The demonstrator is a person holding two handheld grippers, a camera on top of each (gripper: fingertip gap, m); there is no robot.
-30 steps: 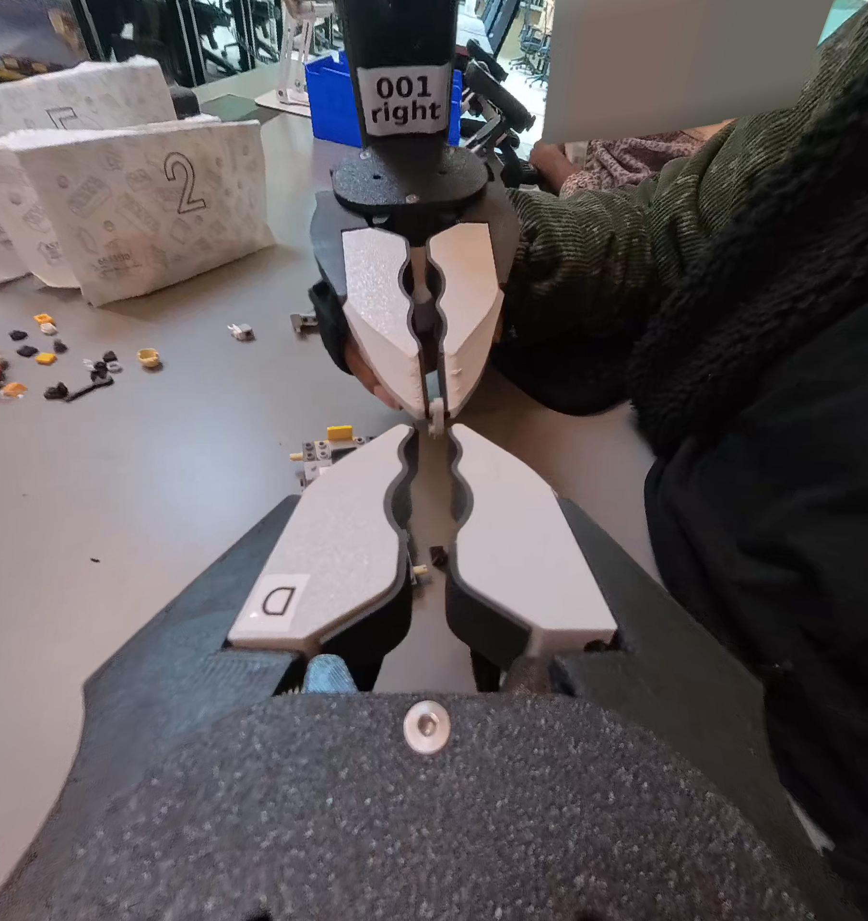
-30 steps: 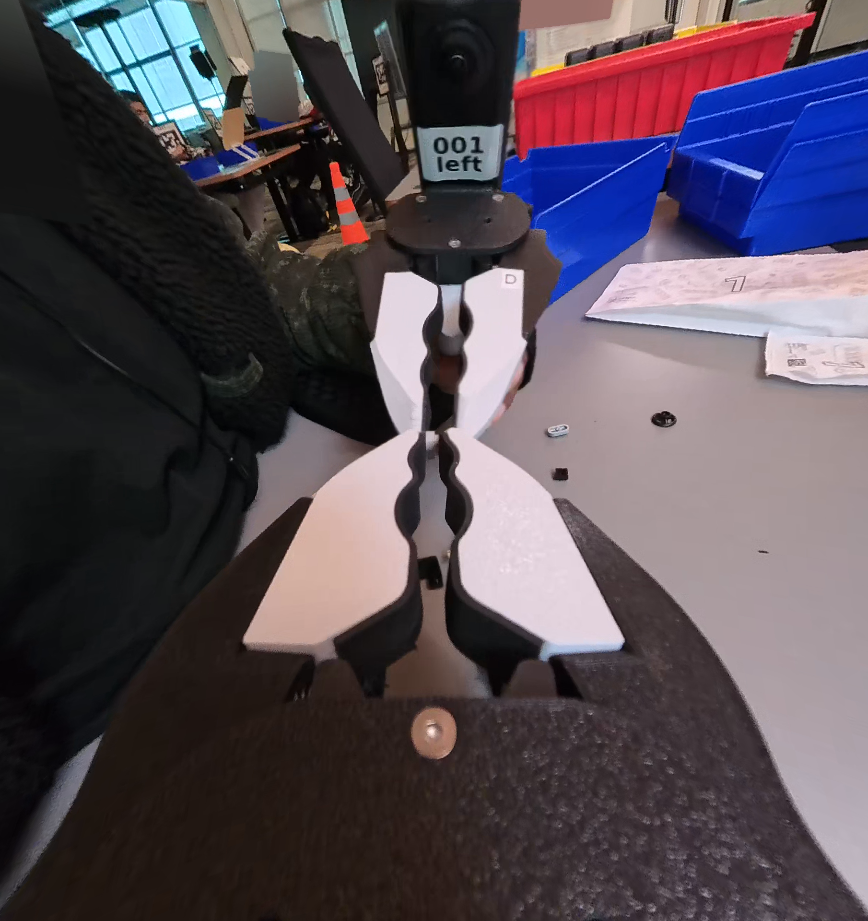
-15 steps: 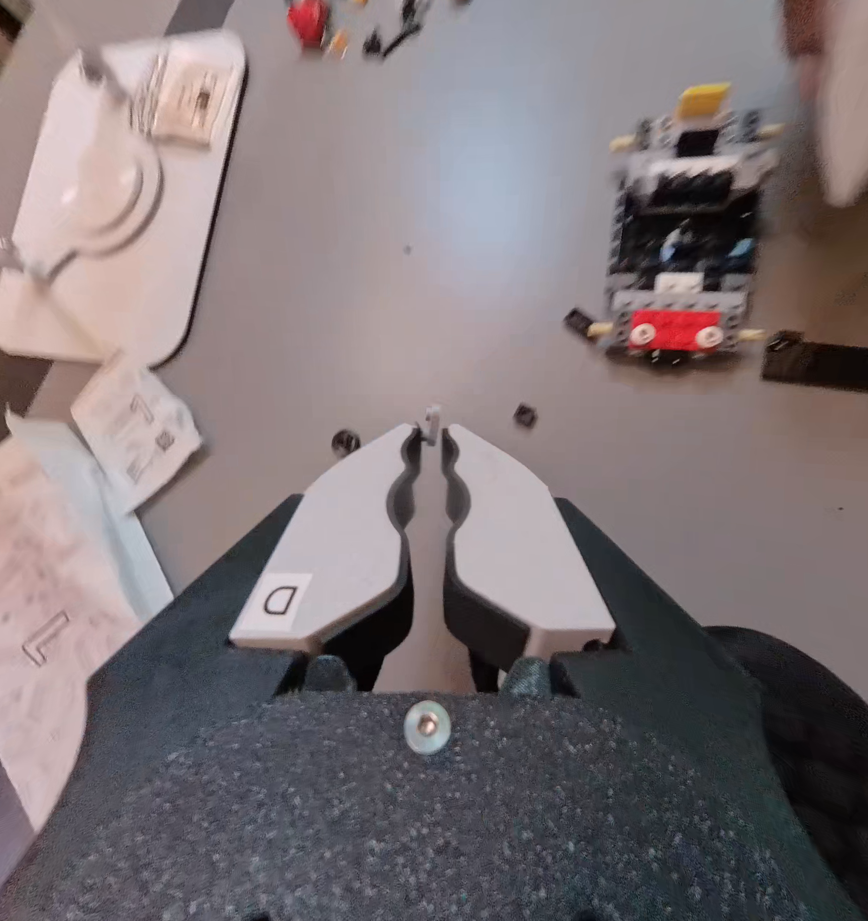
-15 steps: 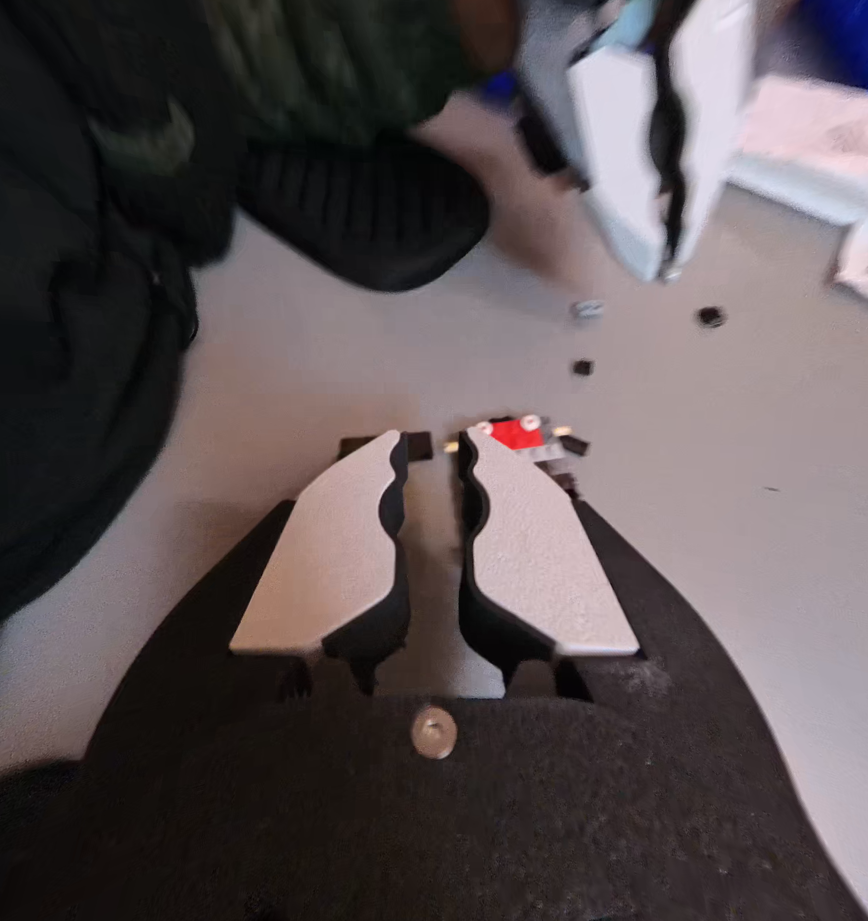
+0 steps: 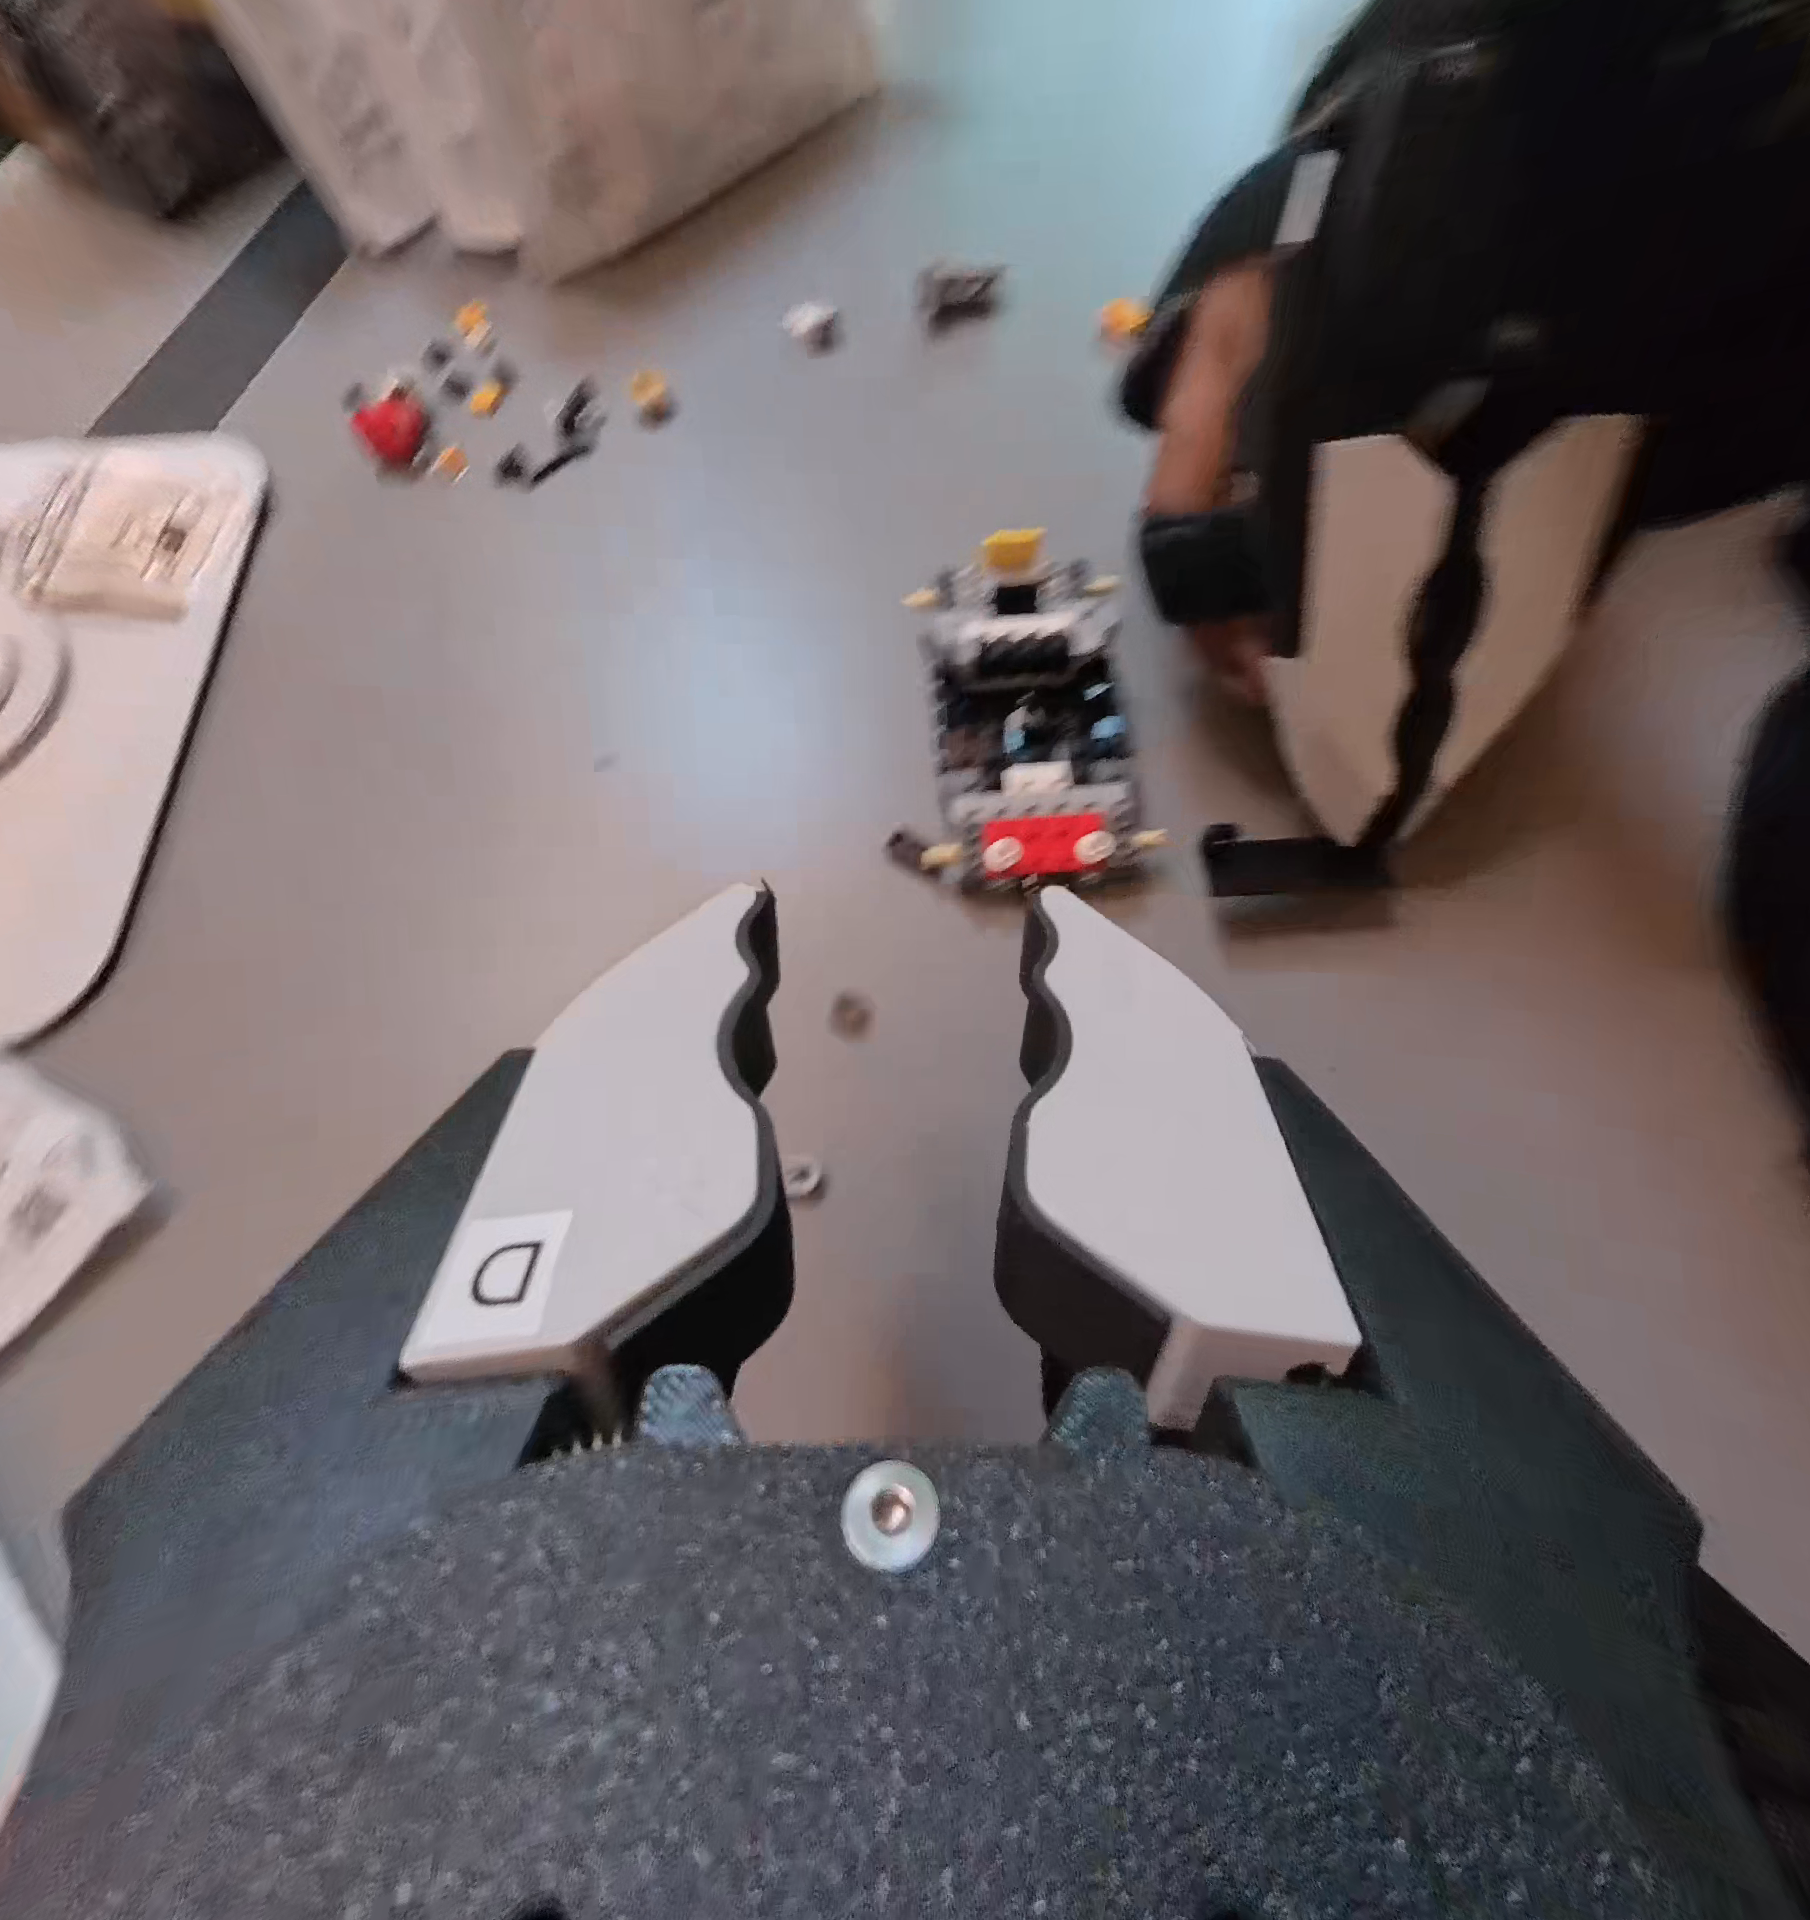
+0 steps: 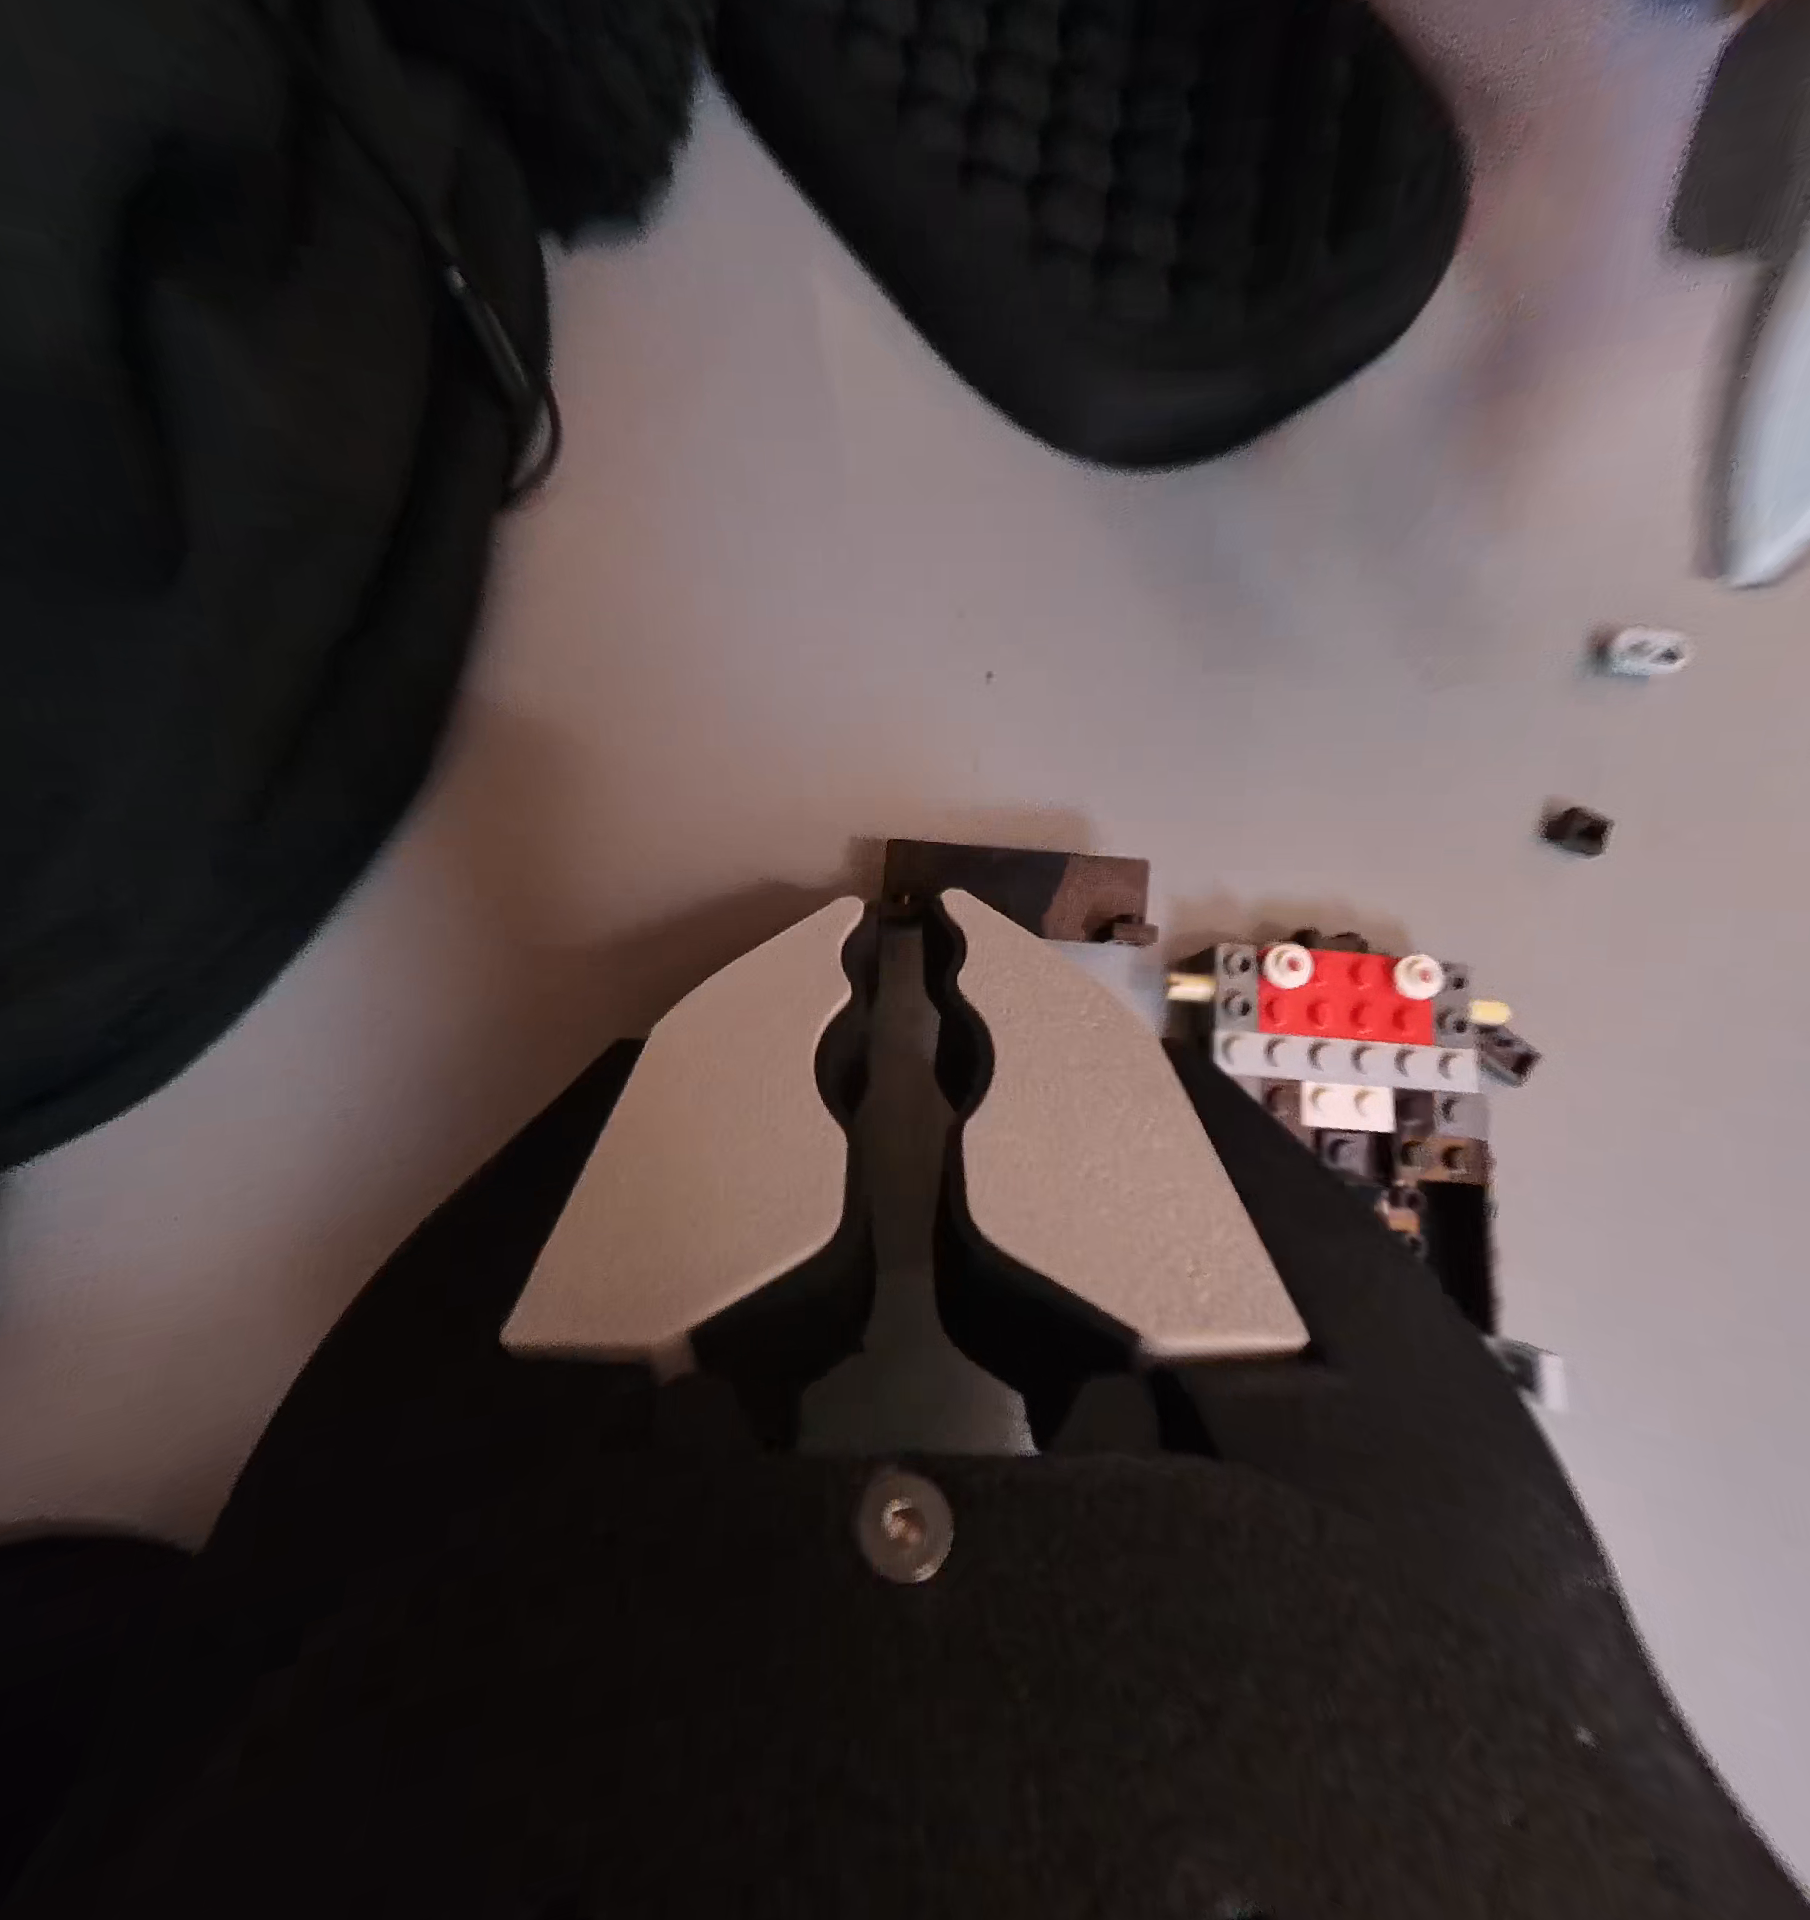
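Both grippers have swung down from meeting tip to tip in mid-air (a second ago) and now look at the grey table. White paper bags have slid from the left of the left wrist view to its top edge, and a white tray now fills the left edge. A dark knitted sleeve spans the top of the right wrist view.

Lower centre in the left wrist view, the left gripper stands wide open with nothing between its fingers. Before, they were nearly closed on a tiny white piece, which cannot be made out now.

The right gripper, which opened a little half a second ago, is narrow again, its tips closed on the left end of a black strip lying flat on the table at centre frame.

A half-built brick car with a red plate sits just above the left gripper's right fingertip and just beside the strip.

Loose bricks lie scattered at upper left. A small dark stud and a ring lie on the table between the open fingers.
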